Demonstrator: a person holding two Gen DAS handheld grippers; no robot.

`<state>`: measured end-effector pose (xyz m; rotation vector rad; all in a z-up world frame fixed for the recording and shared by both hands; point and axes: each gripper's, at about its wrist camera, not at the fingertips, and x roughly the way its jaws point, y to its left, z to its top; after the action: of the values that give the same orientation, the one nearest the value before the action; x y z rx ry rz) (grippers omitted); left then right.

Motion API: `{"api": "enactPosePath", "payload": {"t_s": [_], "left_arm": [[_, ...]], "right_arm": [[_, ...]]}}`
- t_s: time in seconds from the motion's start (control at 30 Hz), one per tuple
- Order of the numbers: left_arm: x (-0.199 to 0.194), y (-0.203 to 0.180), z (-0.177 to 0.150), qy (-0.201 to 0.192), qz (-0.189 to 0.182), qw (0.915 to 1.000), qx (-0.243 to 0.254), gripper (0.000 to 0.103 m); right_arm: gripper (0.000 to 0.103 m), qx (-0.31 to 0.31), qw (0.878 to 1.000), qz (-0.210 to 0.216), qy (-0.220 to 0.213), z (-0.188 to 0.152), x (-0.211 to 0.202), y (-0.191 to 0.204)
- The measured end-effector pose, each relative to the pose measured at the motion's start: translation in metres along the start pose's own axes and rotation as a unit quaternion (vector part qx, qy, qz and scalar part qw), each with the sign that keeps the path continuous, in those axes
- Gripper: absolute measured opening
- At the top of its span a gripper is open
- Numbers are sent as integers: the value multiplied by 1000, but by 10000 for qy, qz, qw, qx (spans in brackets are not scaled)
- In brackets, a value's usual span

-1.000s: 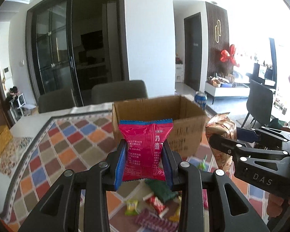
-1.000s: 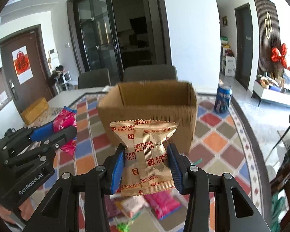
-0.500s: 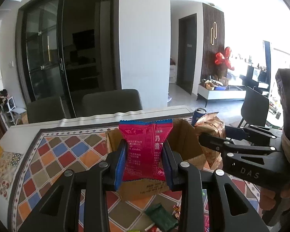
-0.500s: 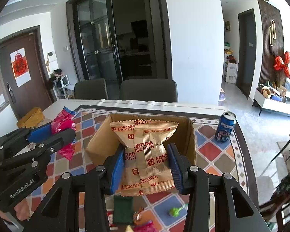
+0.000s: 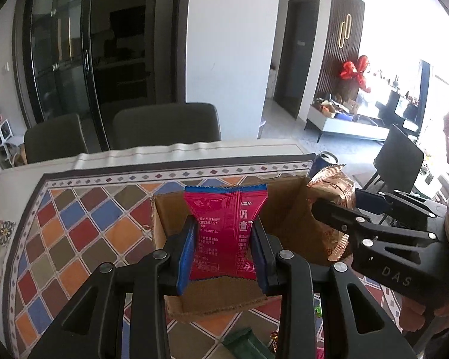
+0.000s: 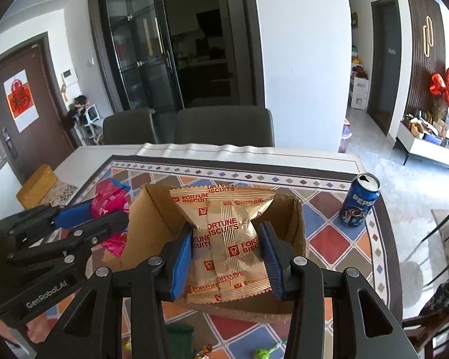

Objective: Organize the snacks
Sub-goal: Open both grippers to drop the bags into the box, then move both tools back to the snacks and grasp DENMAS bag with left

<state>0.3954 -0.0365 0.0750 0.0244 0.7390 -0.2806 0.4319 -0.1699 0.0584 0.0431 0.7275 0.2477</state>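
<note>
My left gripper [image 5: 223,248] is shut on a pink snack packet [image 5: 224,230] and holds it above the open cardboard box [image 5: 170,224]. My right gripper [image 6: 226,249] is shut on a tan Fortune Biscuits packet [image 6: 227,239] and holds it above the same box [image 6: 152,224]. In the left wrist view the right gripper [image 5: 338,206] with its tan packet [image 5: 332,185] is at the box's right side. In the right wrist view the left gripper [image 6: 101,214] with its pink packet [image 6: 110,203] is at the box's left side.
The box stands on a colourful diamond-patterned table mat [image 6: 329,239]. A blue Pepsi can [image 6: 359,200] stands right of the box. Small loose snacks [image 6: 263,353] and a green packet [image 5: 245,344] lie near the front. Two grey chairs [image 6: 224,125] stand behind the table.
Both grippers have risen and moved forward with their packets, from in front of the box to above its open top. The box's inside now shows.
</note>
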Motion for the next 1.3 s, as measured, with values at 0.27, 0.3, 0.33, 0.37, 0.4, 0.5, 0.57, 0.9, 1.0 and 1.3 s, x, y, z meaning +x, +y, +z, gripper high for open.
{"api": "enactPosePath", "payload": {"t_s": [0.27,0.3,0.33,0.37,0.4,0.5,0.57,0.9,1.0,1.3], "left_arm": [[-7,5,-4,-121,370,9992,26,61],[-11,5,-6,-112,427,9990,42,61],[-14,5,-8,-101,440,9990,47,61],[-18,4,-11,-95,428,9990,57,62],[-21,4,-14,-92,436,9990,63,64],[-32,2,-21,-108,452,9989,81,65],[-41,0,-28,-126,382,9992,88,66],[-81,-8,-61,-255,220,9994,55,69],[-89,-11,-72,-256,177,9995,28,70],[-106,-31,-100,-239,77,9995,216,72]], "right_arm": [[63,24,9999,-135,106,-1,14,-4],[63,17,9999,-134,94,-3,13,-3],[63,6,9999,-143,92,-6,11,-3],[63,6,9998,-154,105,-7,9,-2],[63,4,9999,-136,86,-9,6,-1],[63,-68,9999,-113,38,-18,-5,4],[63,-97,9999,-58,44,-25,-12,7],[63,-98,9998,125,130,-59,-43,21],[63,-131,9997,158,157,-70,-51,26],[63,-226,9994,177,166,-100,-76,29]]}}
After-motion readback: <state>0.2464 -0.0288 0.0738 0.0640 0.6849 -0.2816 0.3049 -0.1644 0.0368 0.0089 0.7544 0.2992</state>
